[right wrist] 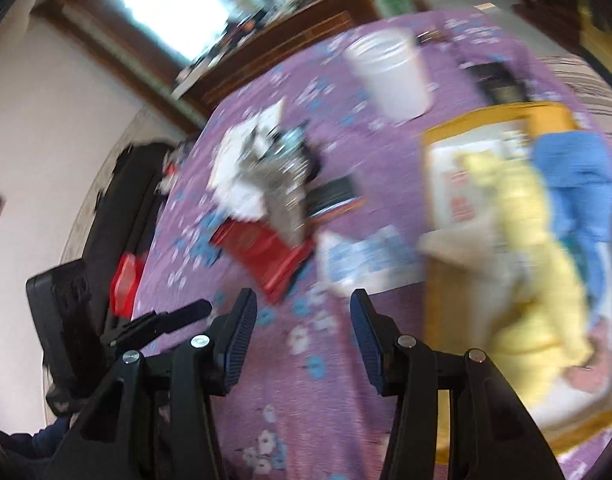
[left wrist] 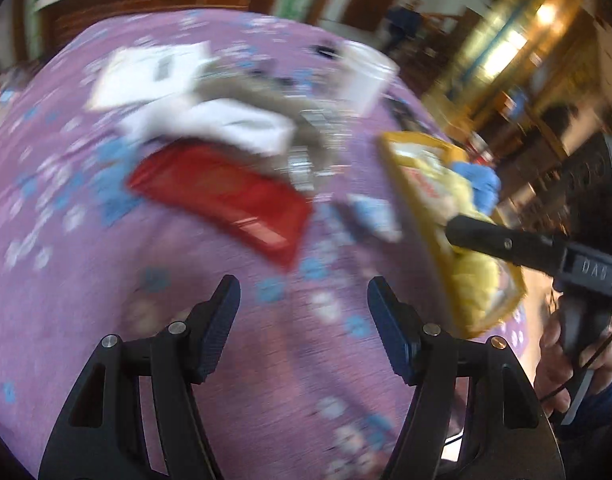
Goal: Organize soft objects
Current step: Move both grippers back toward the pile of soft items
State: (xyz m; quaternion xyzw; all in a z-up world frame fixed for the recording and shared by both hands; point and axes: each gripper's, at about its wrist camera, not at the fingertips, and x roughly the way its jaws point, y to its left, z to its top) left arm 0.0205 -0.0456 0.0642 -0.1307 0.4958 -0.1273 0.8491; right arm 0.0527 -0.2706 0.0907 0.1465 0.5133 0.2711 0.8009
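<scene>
While both views blur with motion, a crumpled pale-yellow soft cloth lies in a shallow yellow-rimmed cardboard box at the right side of the bed, draped lengthwise across the box's printed floor, with a bunched blue soft cloth just beside it at the far end. From the left wrist view the same yellow cloth fills the box, the blue cloth showing behind it.

Both claws stand spread with nothing between the fingers: the left gripper hangs over bare bedspread, and the right gripper hangs beside the box's near left edge. One black finger of the right gripper crosses in front of the box in the left view; whether it touches the yellow cloth cannot be told.

A purple bedspread patterned with blue and white flowers covers the surface. Mid-bed sits a heap of a white fluffy cloth, a grey-brown furry thing and a flat red packet. A white cylindrical plastic tub stands farther back. Dark wooden furniture lines the wall beyond.
</scene>
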